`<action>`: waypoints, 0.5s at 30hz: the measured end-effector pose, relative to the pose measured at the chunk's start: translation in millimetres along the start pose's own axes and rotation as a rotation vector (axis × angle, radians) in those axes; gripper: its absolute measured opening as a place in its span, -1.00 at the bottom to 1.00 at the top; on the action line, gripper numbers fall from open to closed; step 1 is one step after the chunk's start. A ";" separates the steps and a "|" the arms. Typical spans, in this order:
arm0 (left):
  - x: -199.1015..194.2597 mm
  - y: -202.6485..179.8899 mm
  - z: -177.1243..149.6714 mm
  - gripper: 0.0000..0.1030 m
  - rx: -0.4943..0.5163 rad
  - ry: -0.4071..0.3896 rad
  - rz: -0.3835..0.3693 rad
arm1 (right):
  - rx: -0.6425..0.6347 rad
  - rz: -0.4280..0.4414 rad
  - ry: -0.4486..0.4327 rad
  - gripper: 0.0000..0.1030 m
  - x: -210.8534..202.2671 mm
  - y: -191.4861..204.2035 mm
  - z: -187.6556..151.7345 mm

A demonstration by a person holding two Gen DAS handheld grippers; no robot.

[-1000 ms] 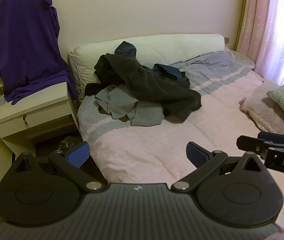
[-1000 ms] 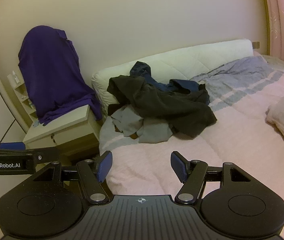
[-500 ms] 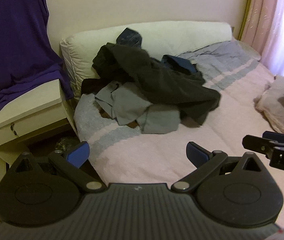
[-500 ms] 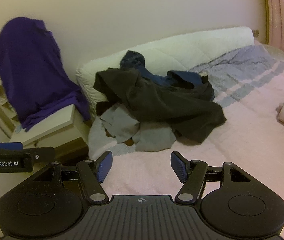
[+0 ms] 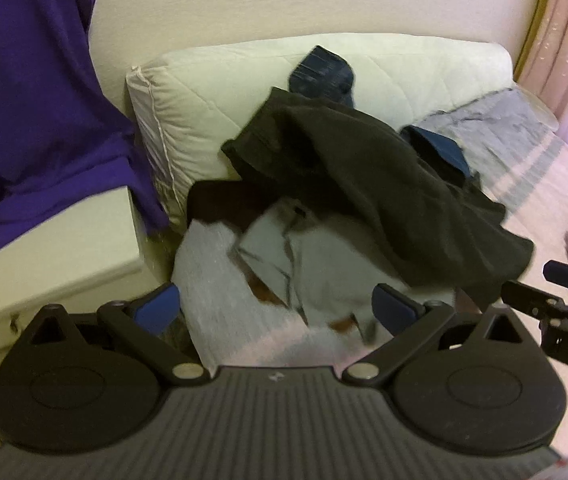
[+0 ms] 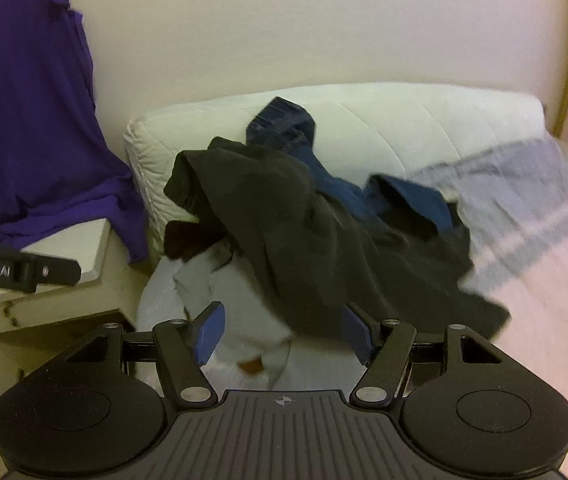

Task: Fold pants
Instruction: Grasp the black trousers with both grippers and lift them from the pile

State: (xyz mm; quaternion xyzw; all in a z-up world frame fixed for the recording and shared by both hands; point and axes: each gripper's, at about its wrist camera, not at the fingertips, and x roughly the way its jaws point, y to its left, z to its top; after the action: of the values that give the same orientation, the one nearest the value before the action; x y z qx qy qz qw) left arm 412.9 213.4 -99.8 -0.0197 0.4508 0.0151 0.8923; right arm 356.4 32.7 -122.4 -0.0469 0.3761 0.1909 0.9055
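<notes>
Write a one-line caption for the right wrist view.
Open right gripper above a clothes pile on the bed.

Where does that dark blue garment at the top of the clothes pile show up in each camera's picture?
Left wrist view: the blue garment sits above centre, poking up against the white headboard cushion.
Right wrist view: the blue garment is at centre, above the black garment.
Shared landmark: the purple cloth at left.

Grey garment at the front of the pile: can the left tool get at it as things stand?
Probably yes. The grey garment lies exposed at the pile's near edge, only its far part under the black garment, and the left tool is open, with nothing between.
</notes>
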 end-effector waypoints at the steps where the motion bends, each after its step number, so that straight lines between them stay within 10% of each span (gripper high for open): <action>1: 11.0 4.3 8.7 0.94 -0.001 0.002 -0.002 | -0.021 -0.007 0.001 0.20 13.6 4.2 7.0; 15: 137.1 39.4 86.0 0.92 -0.036 0.035 -0.005 | -0.277 -0.051 -0.039 0.20 164.0 33.8 76.3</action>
State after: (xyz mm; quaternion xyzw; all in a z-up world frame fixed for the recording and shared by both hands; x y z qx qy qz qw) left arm 561.6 258.2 -160.0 -0.0374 0.4658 0.0205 0.8839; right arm 499.8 132.3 -180.6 -0.1772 0.3271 0.2186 0.9021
